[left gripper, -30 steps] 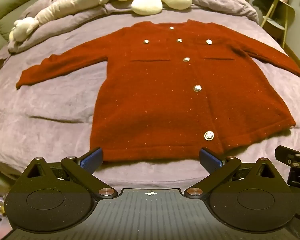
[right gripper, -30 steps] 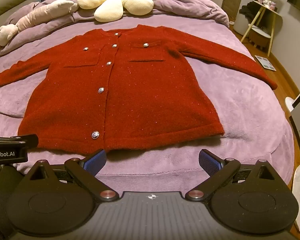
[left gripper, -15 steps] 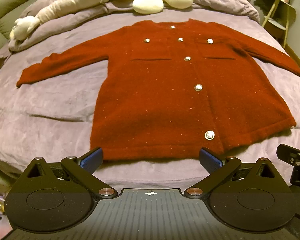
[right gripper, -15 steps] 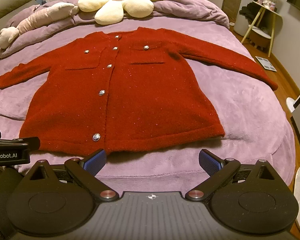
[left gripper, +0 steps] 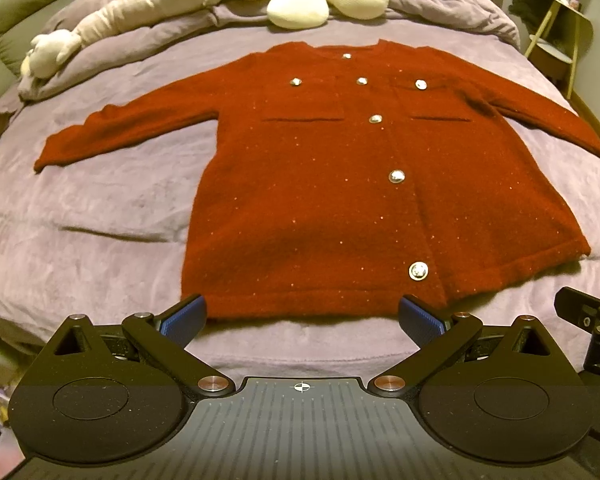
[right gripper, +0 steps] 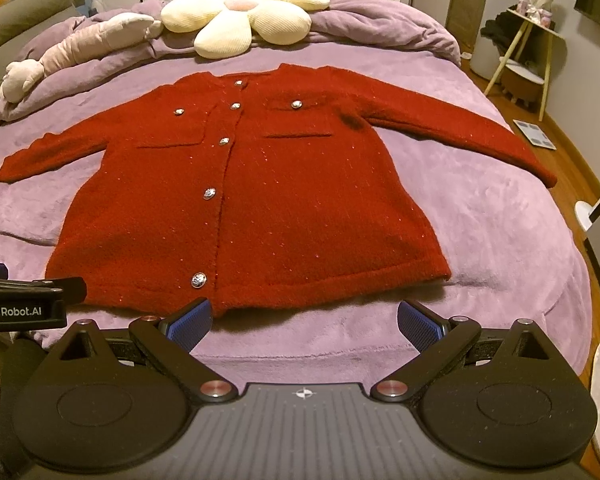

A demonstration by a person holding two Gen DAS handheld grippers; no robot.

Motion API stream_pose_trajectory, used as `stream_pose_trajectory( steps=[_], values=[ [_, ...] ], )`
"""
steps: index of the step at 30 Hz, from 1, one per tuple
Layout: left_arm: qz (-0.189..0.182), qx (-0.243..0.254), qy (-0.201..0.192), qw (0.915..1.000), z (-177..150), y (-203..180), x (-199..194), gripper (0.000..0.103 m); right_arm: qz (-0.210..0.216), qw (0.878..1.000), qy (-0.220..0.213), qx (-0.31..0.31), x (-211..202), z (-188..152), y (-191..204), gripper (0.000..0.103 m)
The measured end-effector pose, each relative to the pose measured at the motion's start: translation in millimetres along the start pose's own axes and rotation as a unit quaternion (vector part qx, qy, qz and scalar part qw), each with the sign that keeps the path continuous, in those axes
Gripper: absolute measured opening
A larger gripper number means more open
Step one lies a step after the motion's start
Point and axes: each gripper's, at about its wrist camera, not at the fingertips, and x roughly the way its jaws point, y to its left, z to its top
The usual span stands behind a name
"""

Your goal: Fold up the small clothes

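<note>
Both wrist views have edged slightly closer to the bed since a second ago; nothing on it has shifted. The dark red knit cardigan with silver buttons (left gripper: 332, 184) (right gripper: 260, 208) lies flat, buttoned and face up on the purple plush blanket (left gripper: 80, 220) (right gripper: 500, 232), sleeves spread toward 9 and 3 o'clock, collar at 12. Its hem lies just beyond the fingertips. Bare blanket borders both sides. The left gripper (left gripper: 302, 316) and right gripper (right gripper: 304, 318) have jaws wide apart, holding nothing.
</note>
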Motion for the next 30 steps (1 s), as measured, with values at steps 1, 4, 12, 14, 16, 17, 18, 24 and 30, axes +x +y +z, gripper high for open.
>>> stream_pose_trajectory(
  steps=[1,4,12,14,16,17,18,24,30],
  values=[
    [0.000,0.000,0.000,1.0000,-0.2,0.3,-0.1,0.103,0.001,1.000,-0.001,-0.001,-0.2,0.2,0.4,0.099],
    [-0.001,-0.002,-0.001,1.0000,0.1,0.6,-0.5,0.103,0.002,1.000,-0.004,-0.002,-1.3,0.3,1.3,0.099],
    [-0.001,-0.006,0.000,1.0000,0.9,2.2,-0.9,0.103,0.004,1.000,-0.010,-0.003,-2.5,-0.9,0.9,0.099],
    [-0.001,-0.007,-0.001,1.0000,1.4,2.8,-1.1,0.103,0.004,1.000,-0.011,-0.003,-2.8,-0.8,0.9,0.099],
    [-0.001,-0.007,0.000,1.0000,1.5,2.8,-0.9,0.103,0.004,1.000,-0.012,-0.004,-2.7,0.0,1.2,0.099],
    [-0.001,-0.008,0.000,1.0000,1.7,3.0,-0.9,0.103,0.004,1.000,-0.012,-0.004,-3.0,0.1,1.6,0.099],
    [-0.001,-0.008,0.000,1.0000,1.7,3.0,-1.0,0.103,0.004,1.000,-0.013,-0.005,-3.2,0.2,2.0,0.099],
    [-0.002,-0.008,0.001,1.0000,1.8,3.5,-0.7,0.103,0.005,1.000,-0.017,-0.009,-3.8,-0.3,2.2,0.099],
    [-0.002,-0.010,0.002,0.9999,2.1,4.2,0.4,0.103,0.003,1.000,-0.020,-0.012,-3.7,0.1,3.7,0.099]
  ],
)
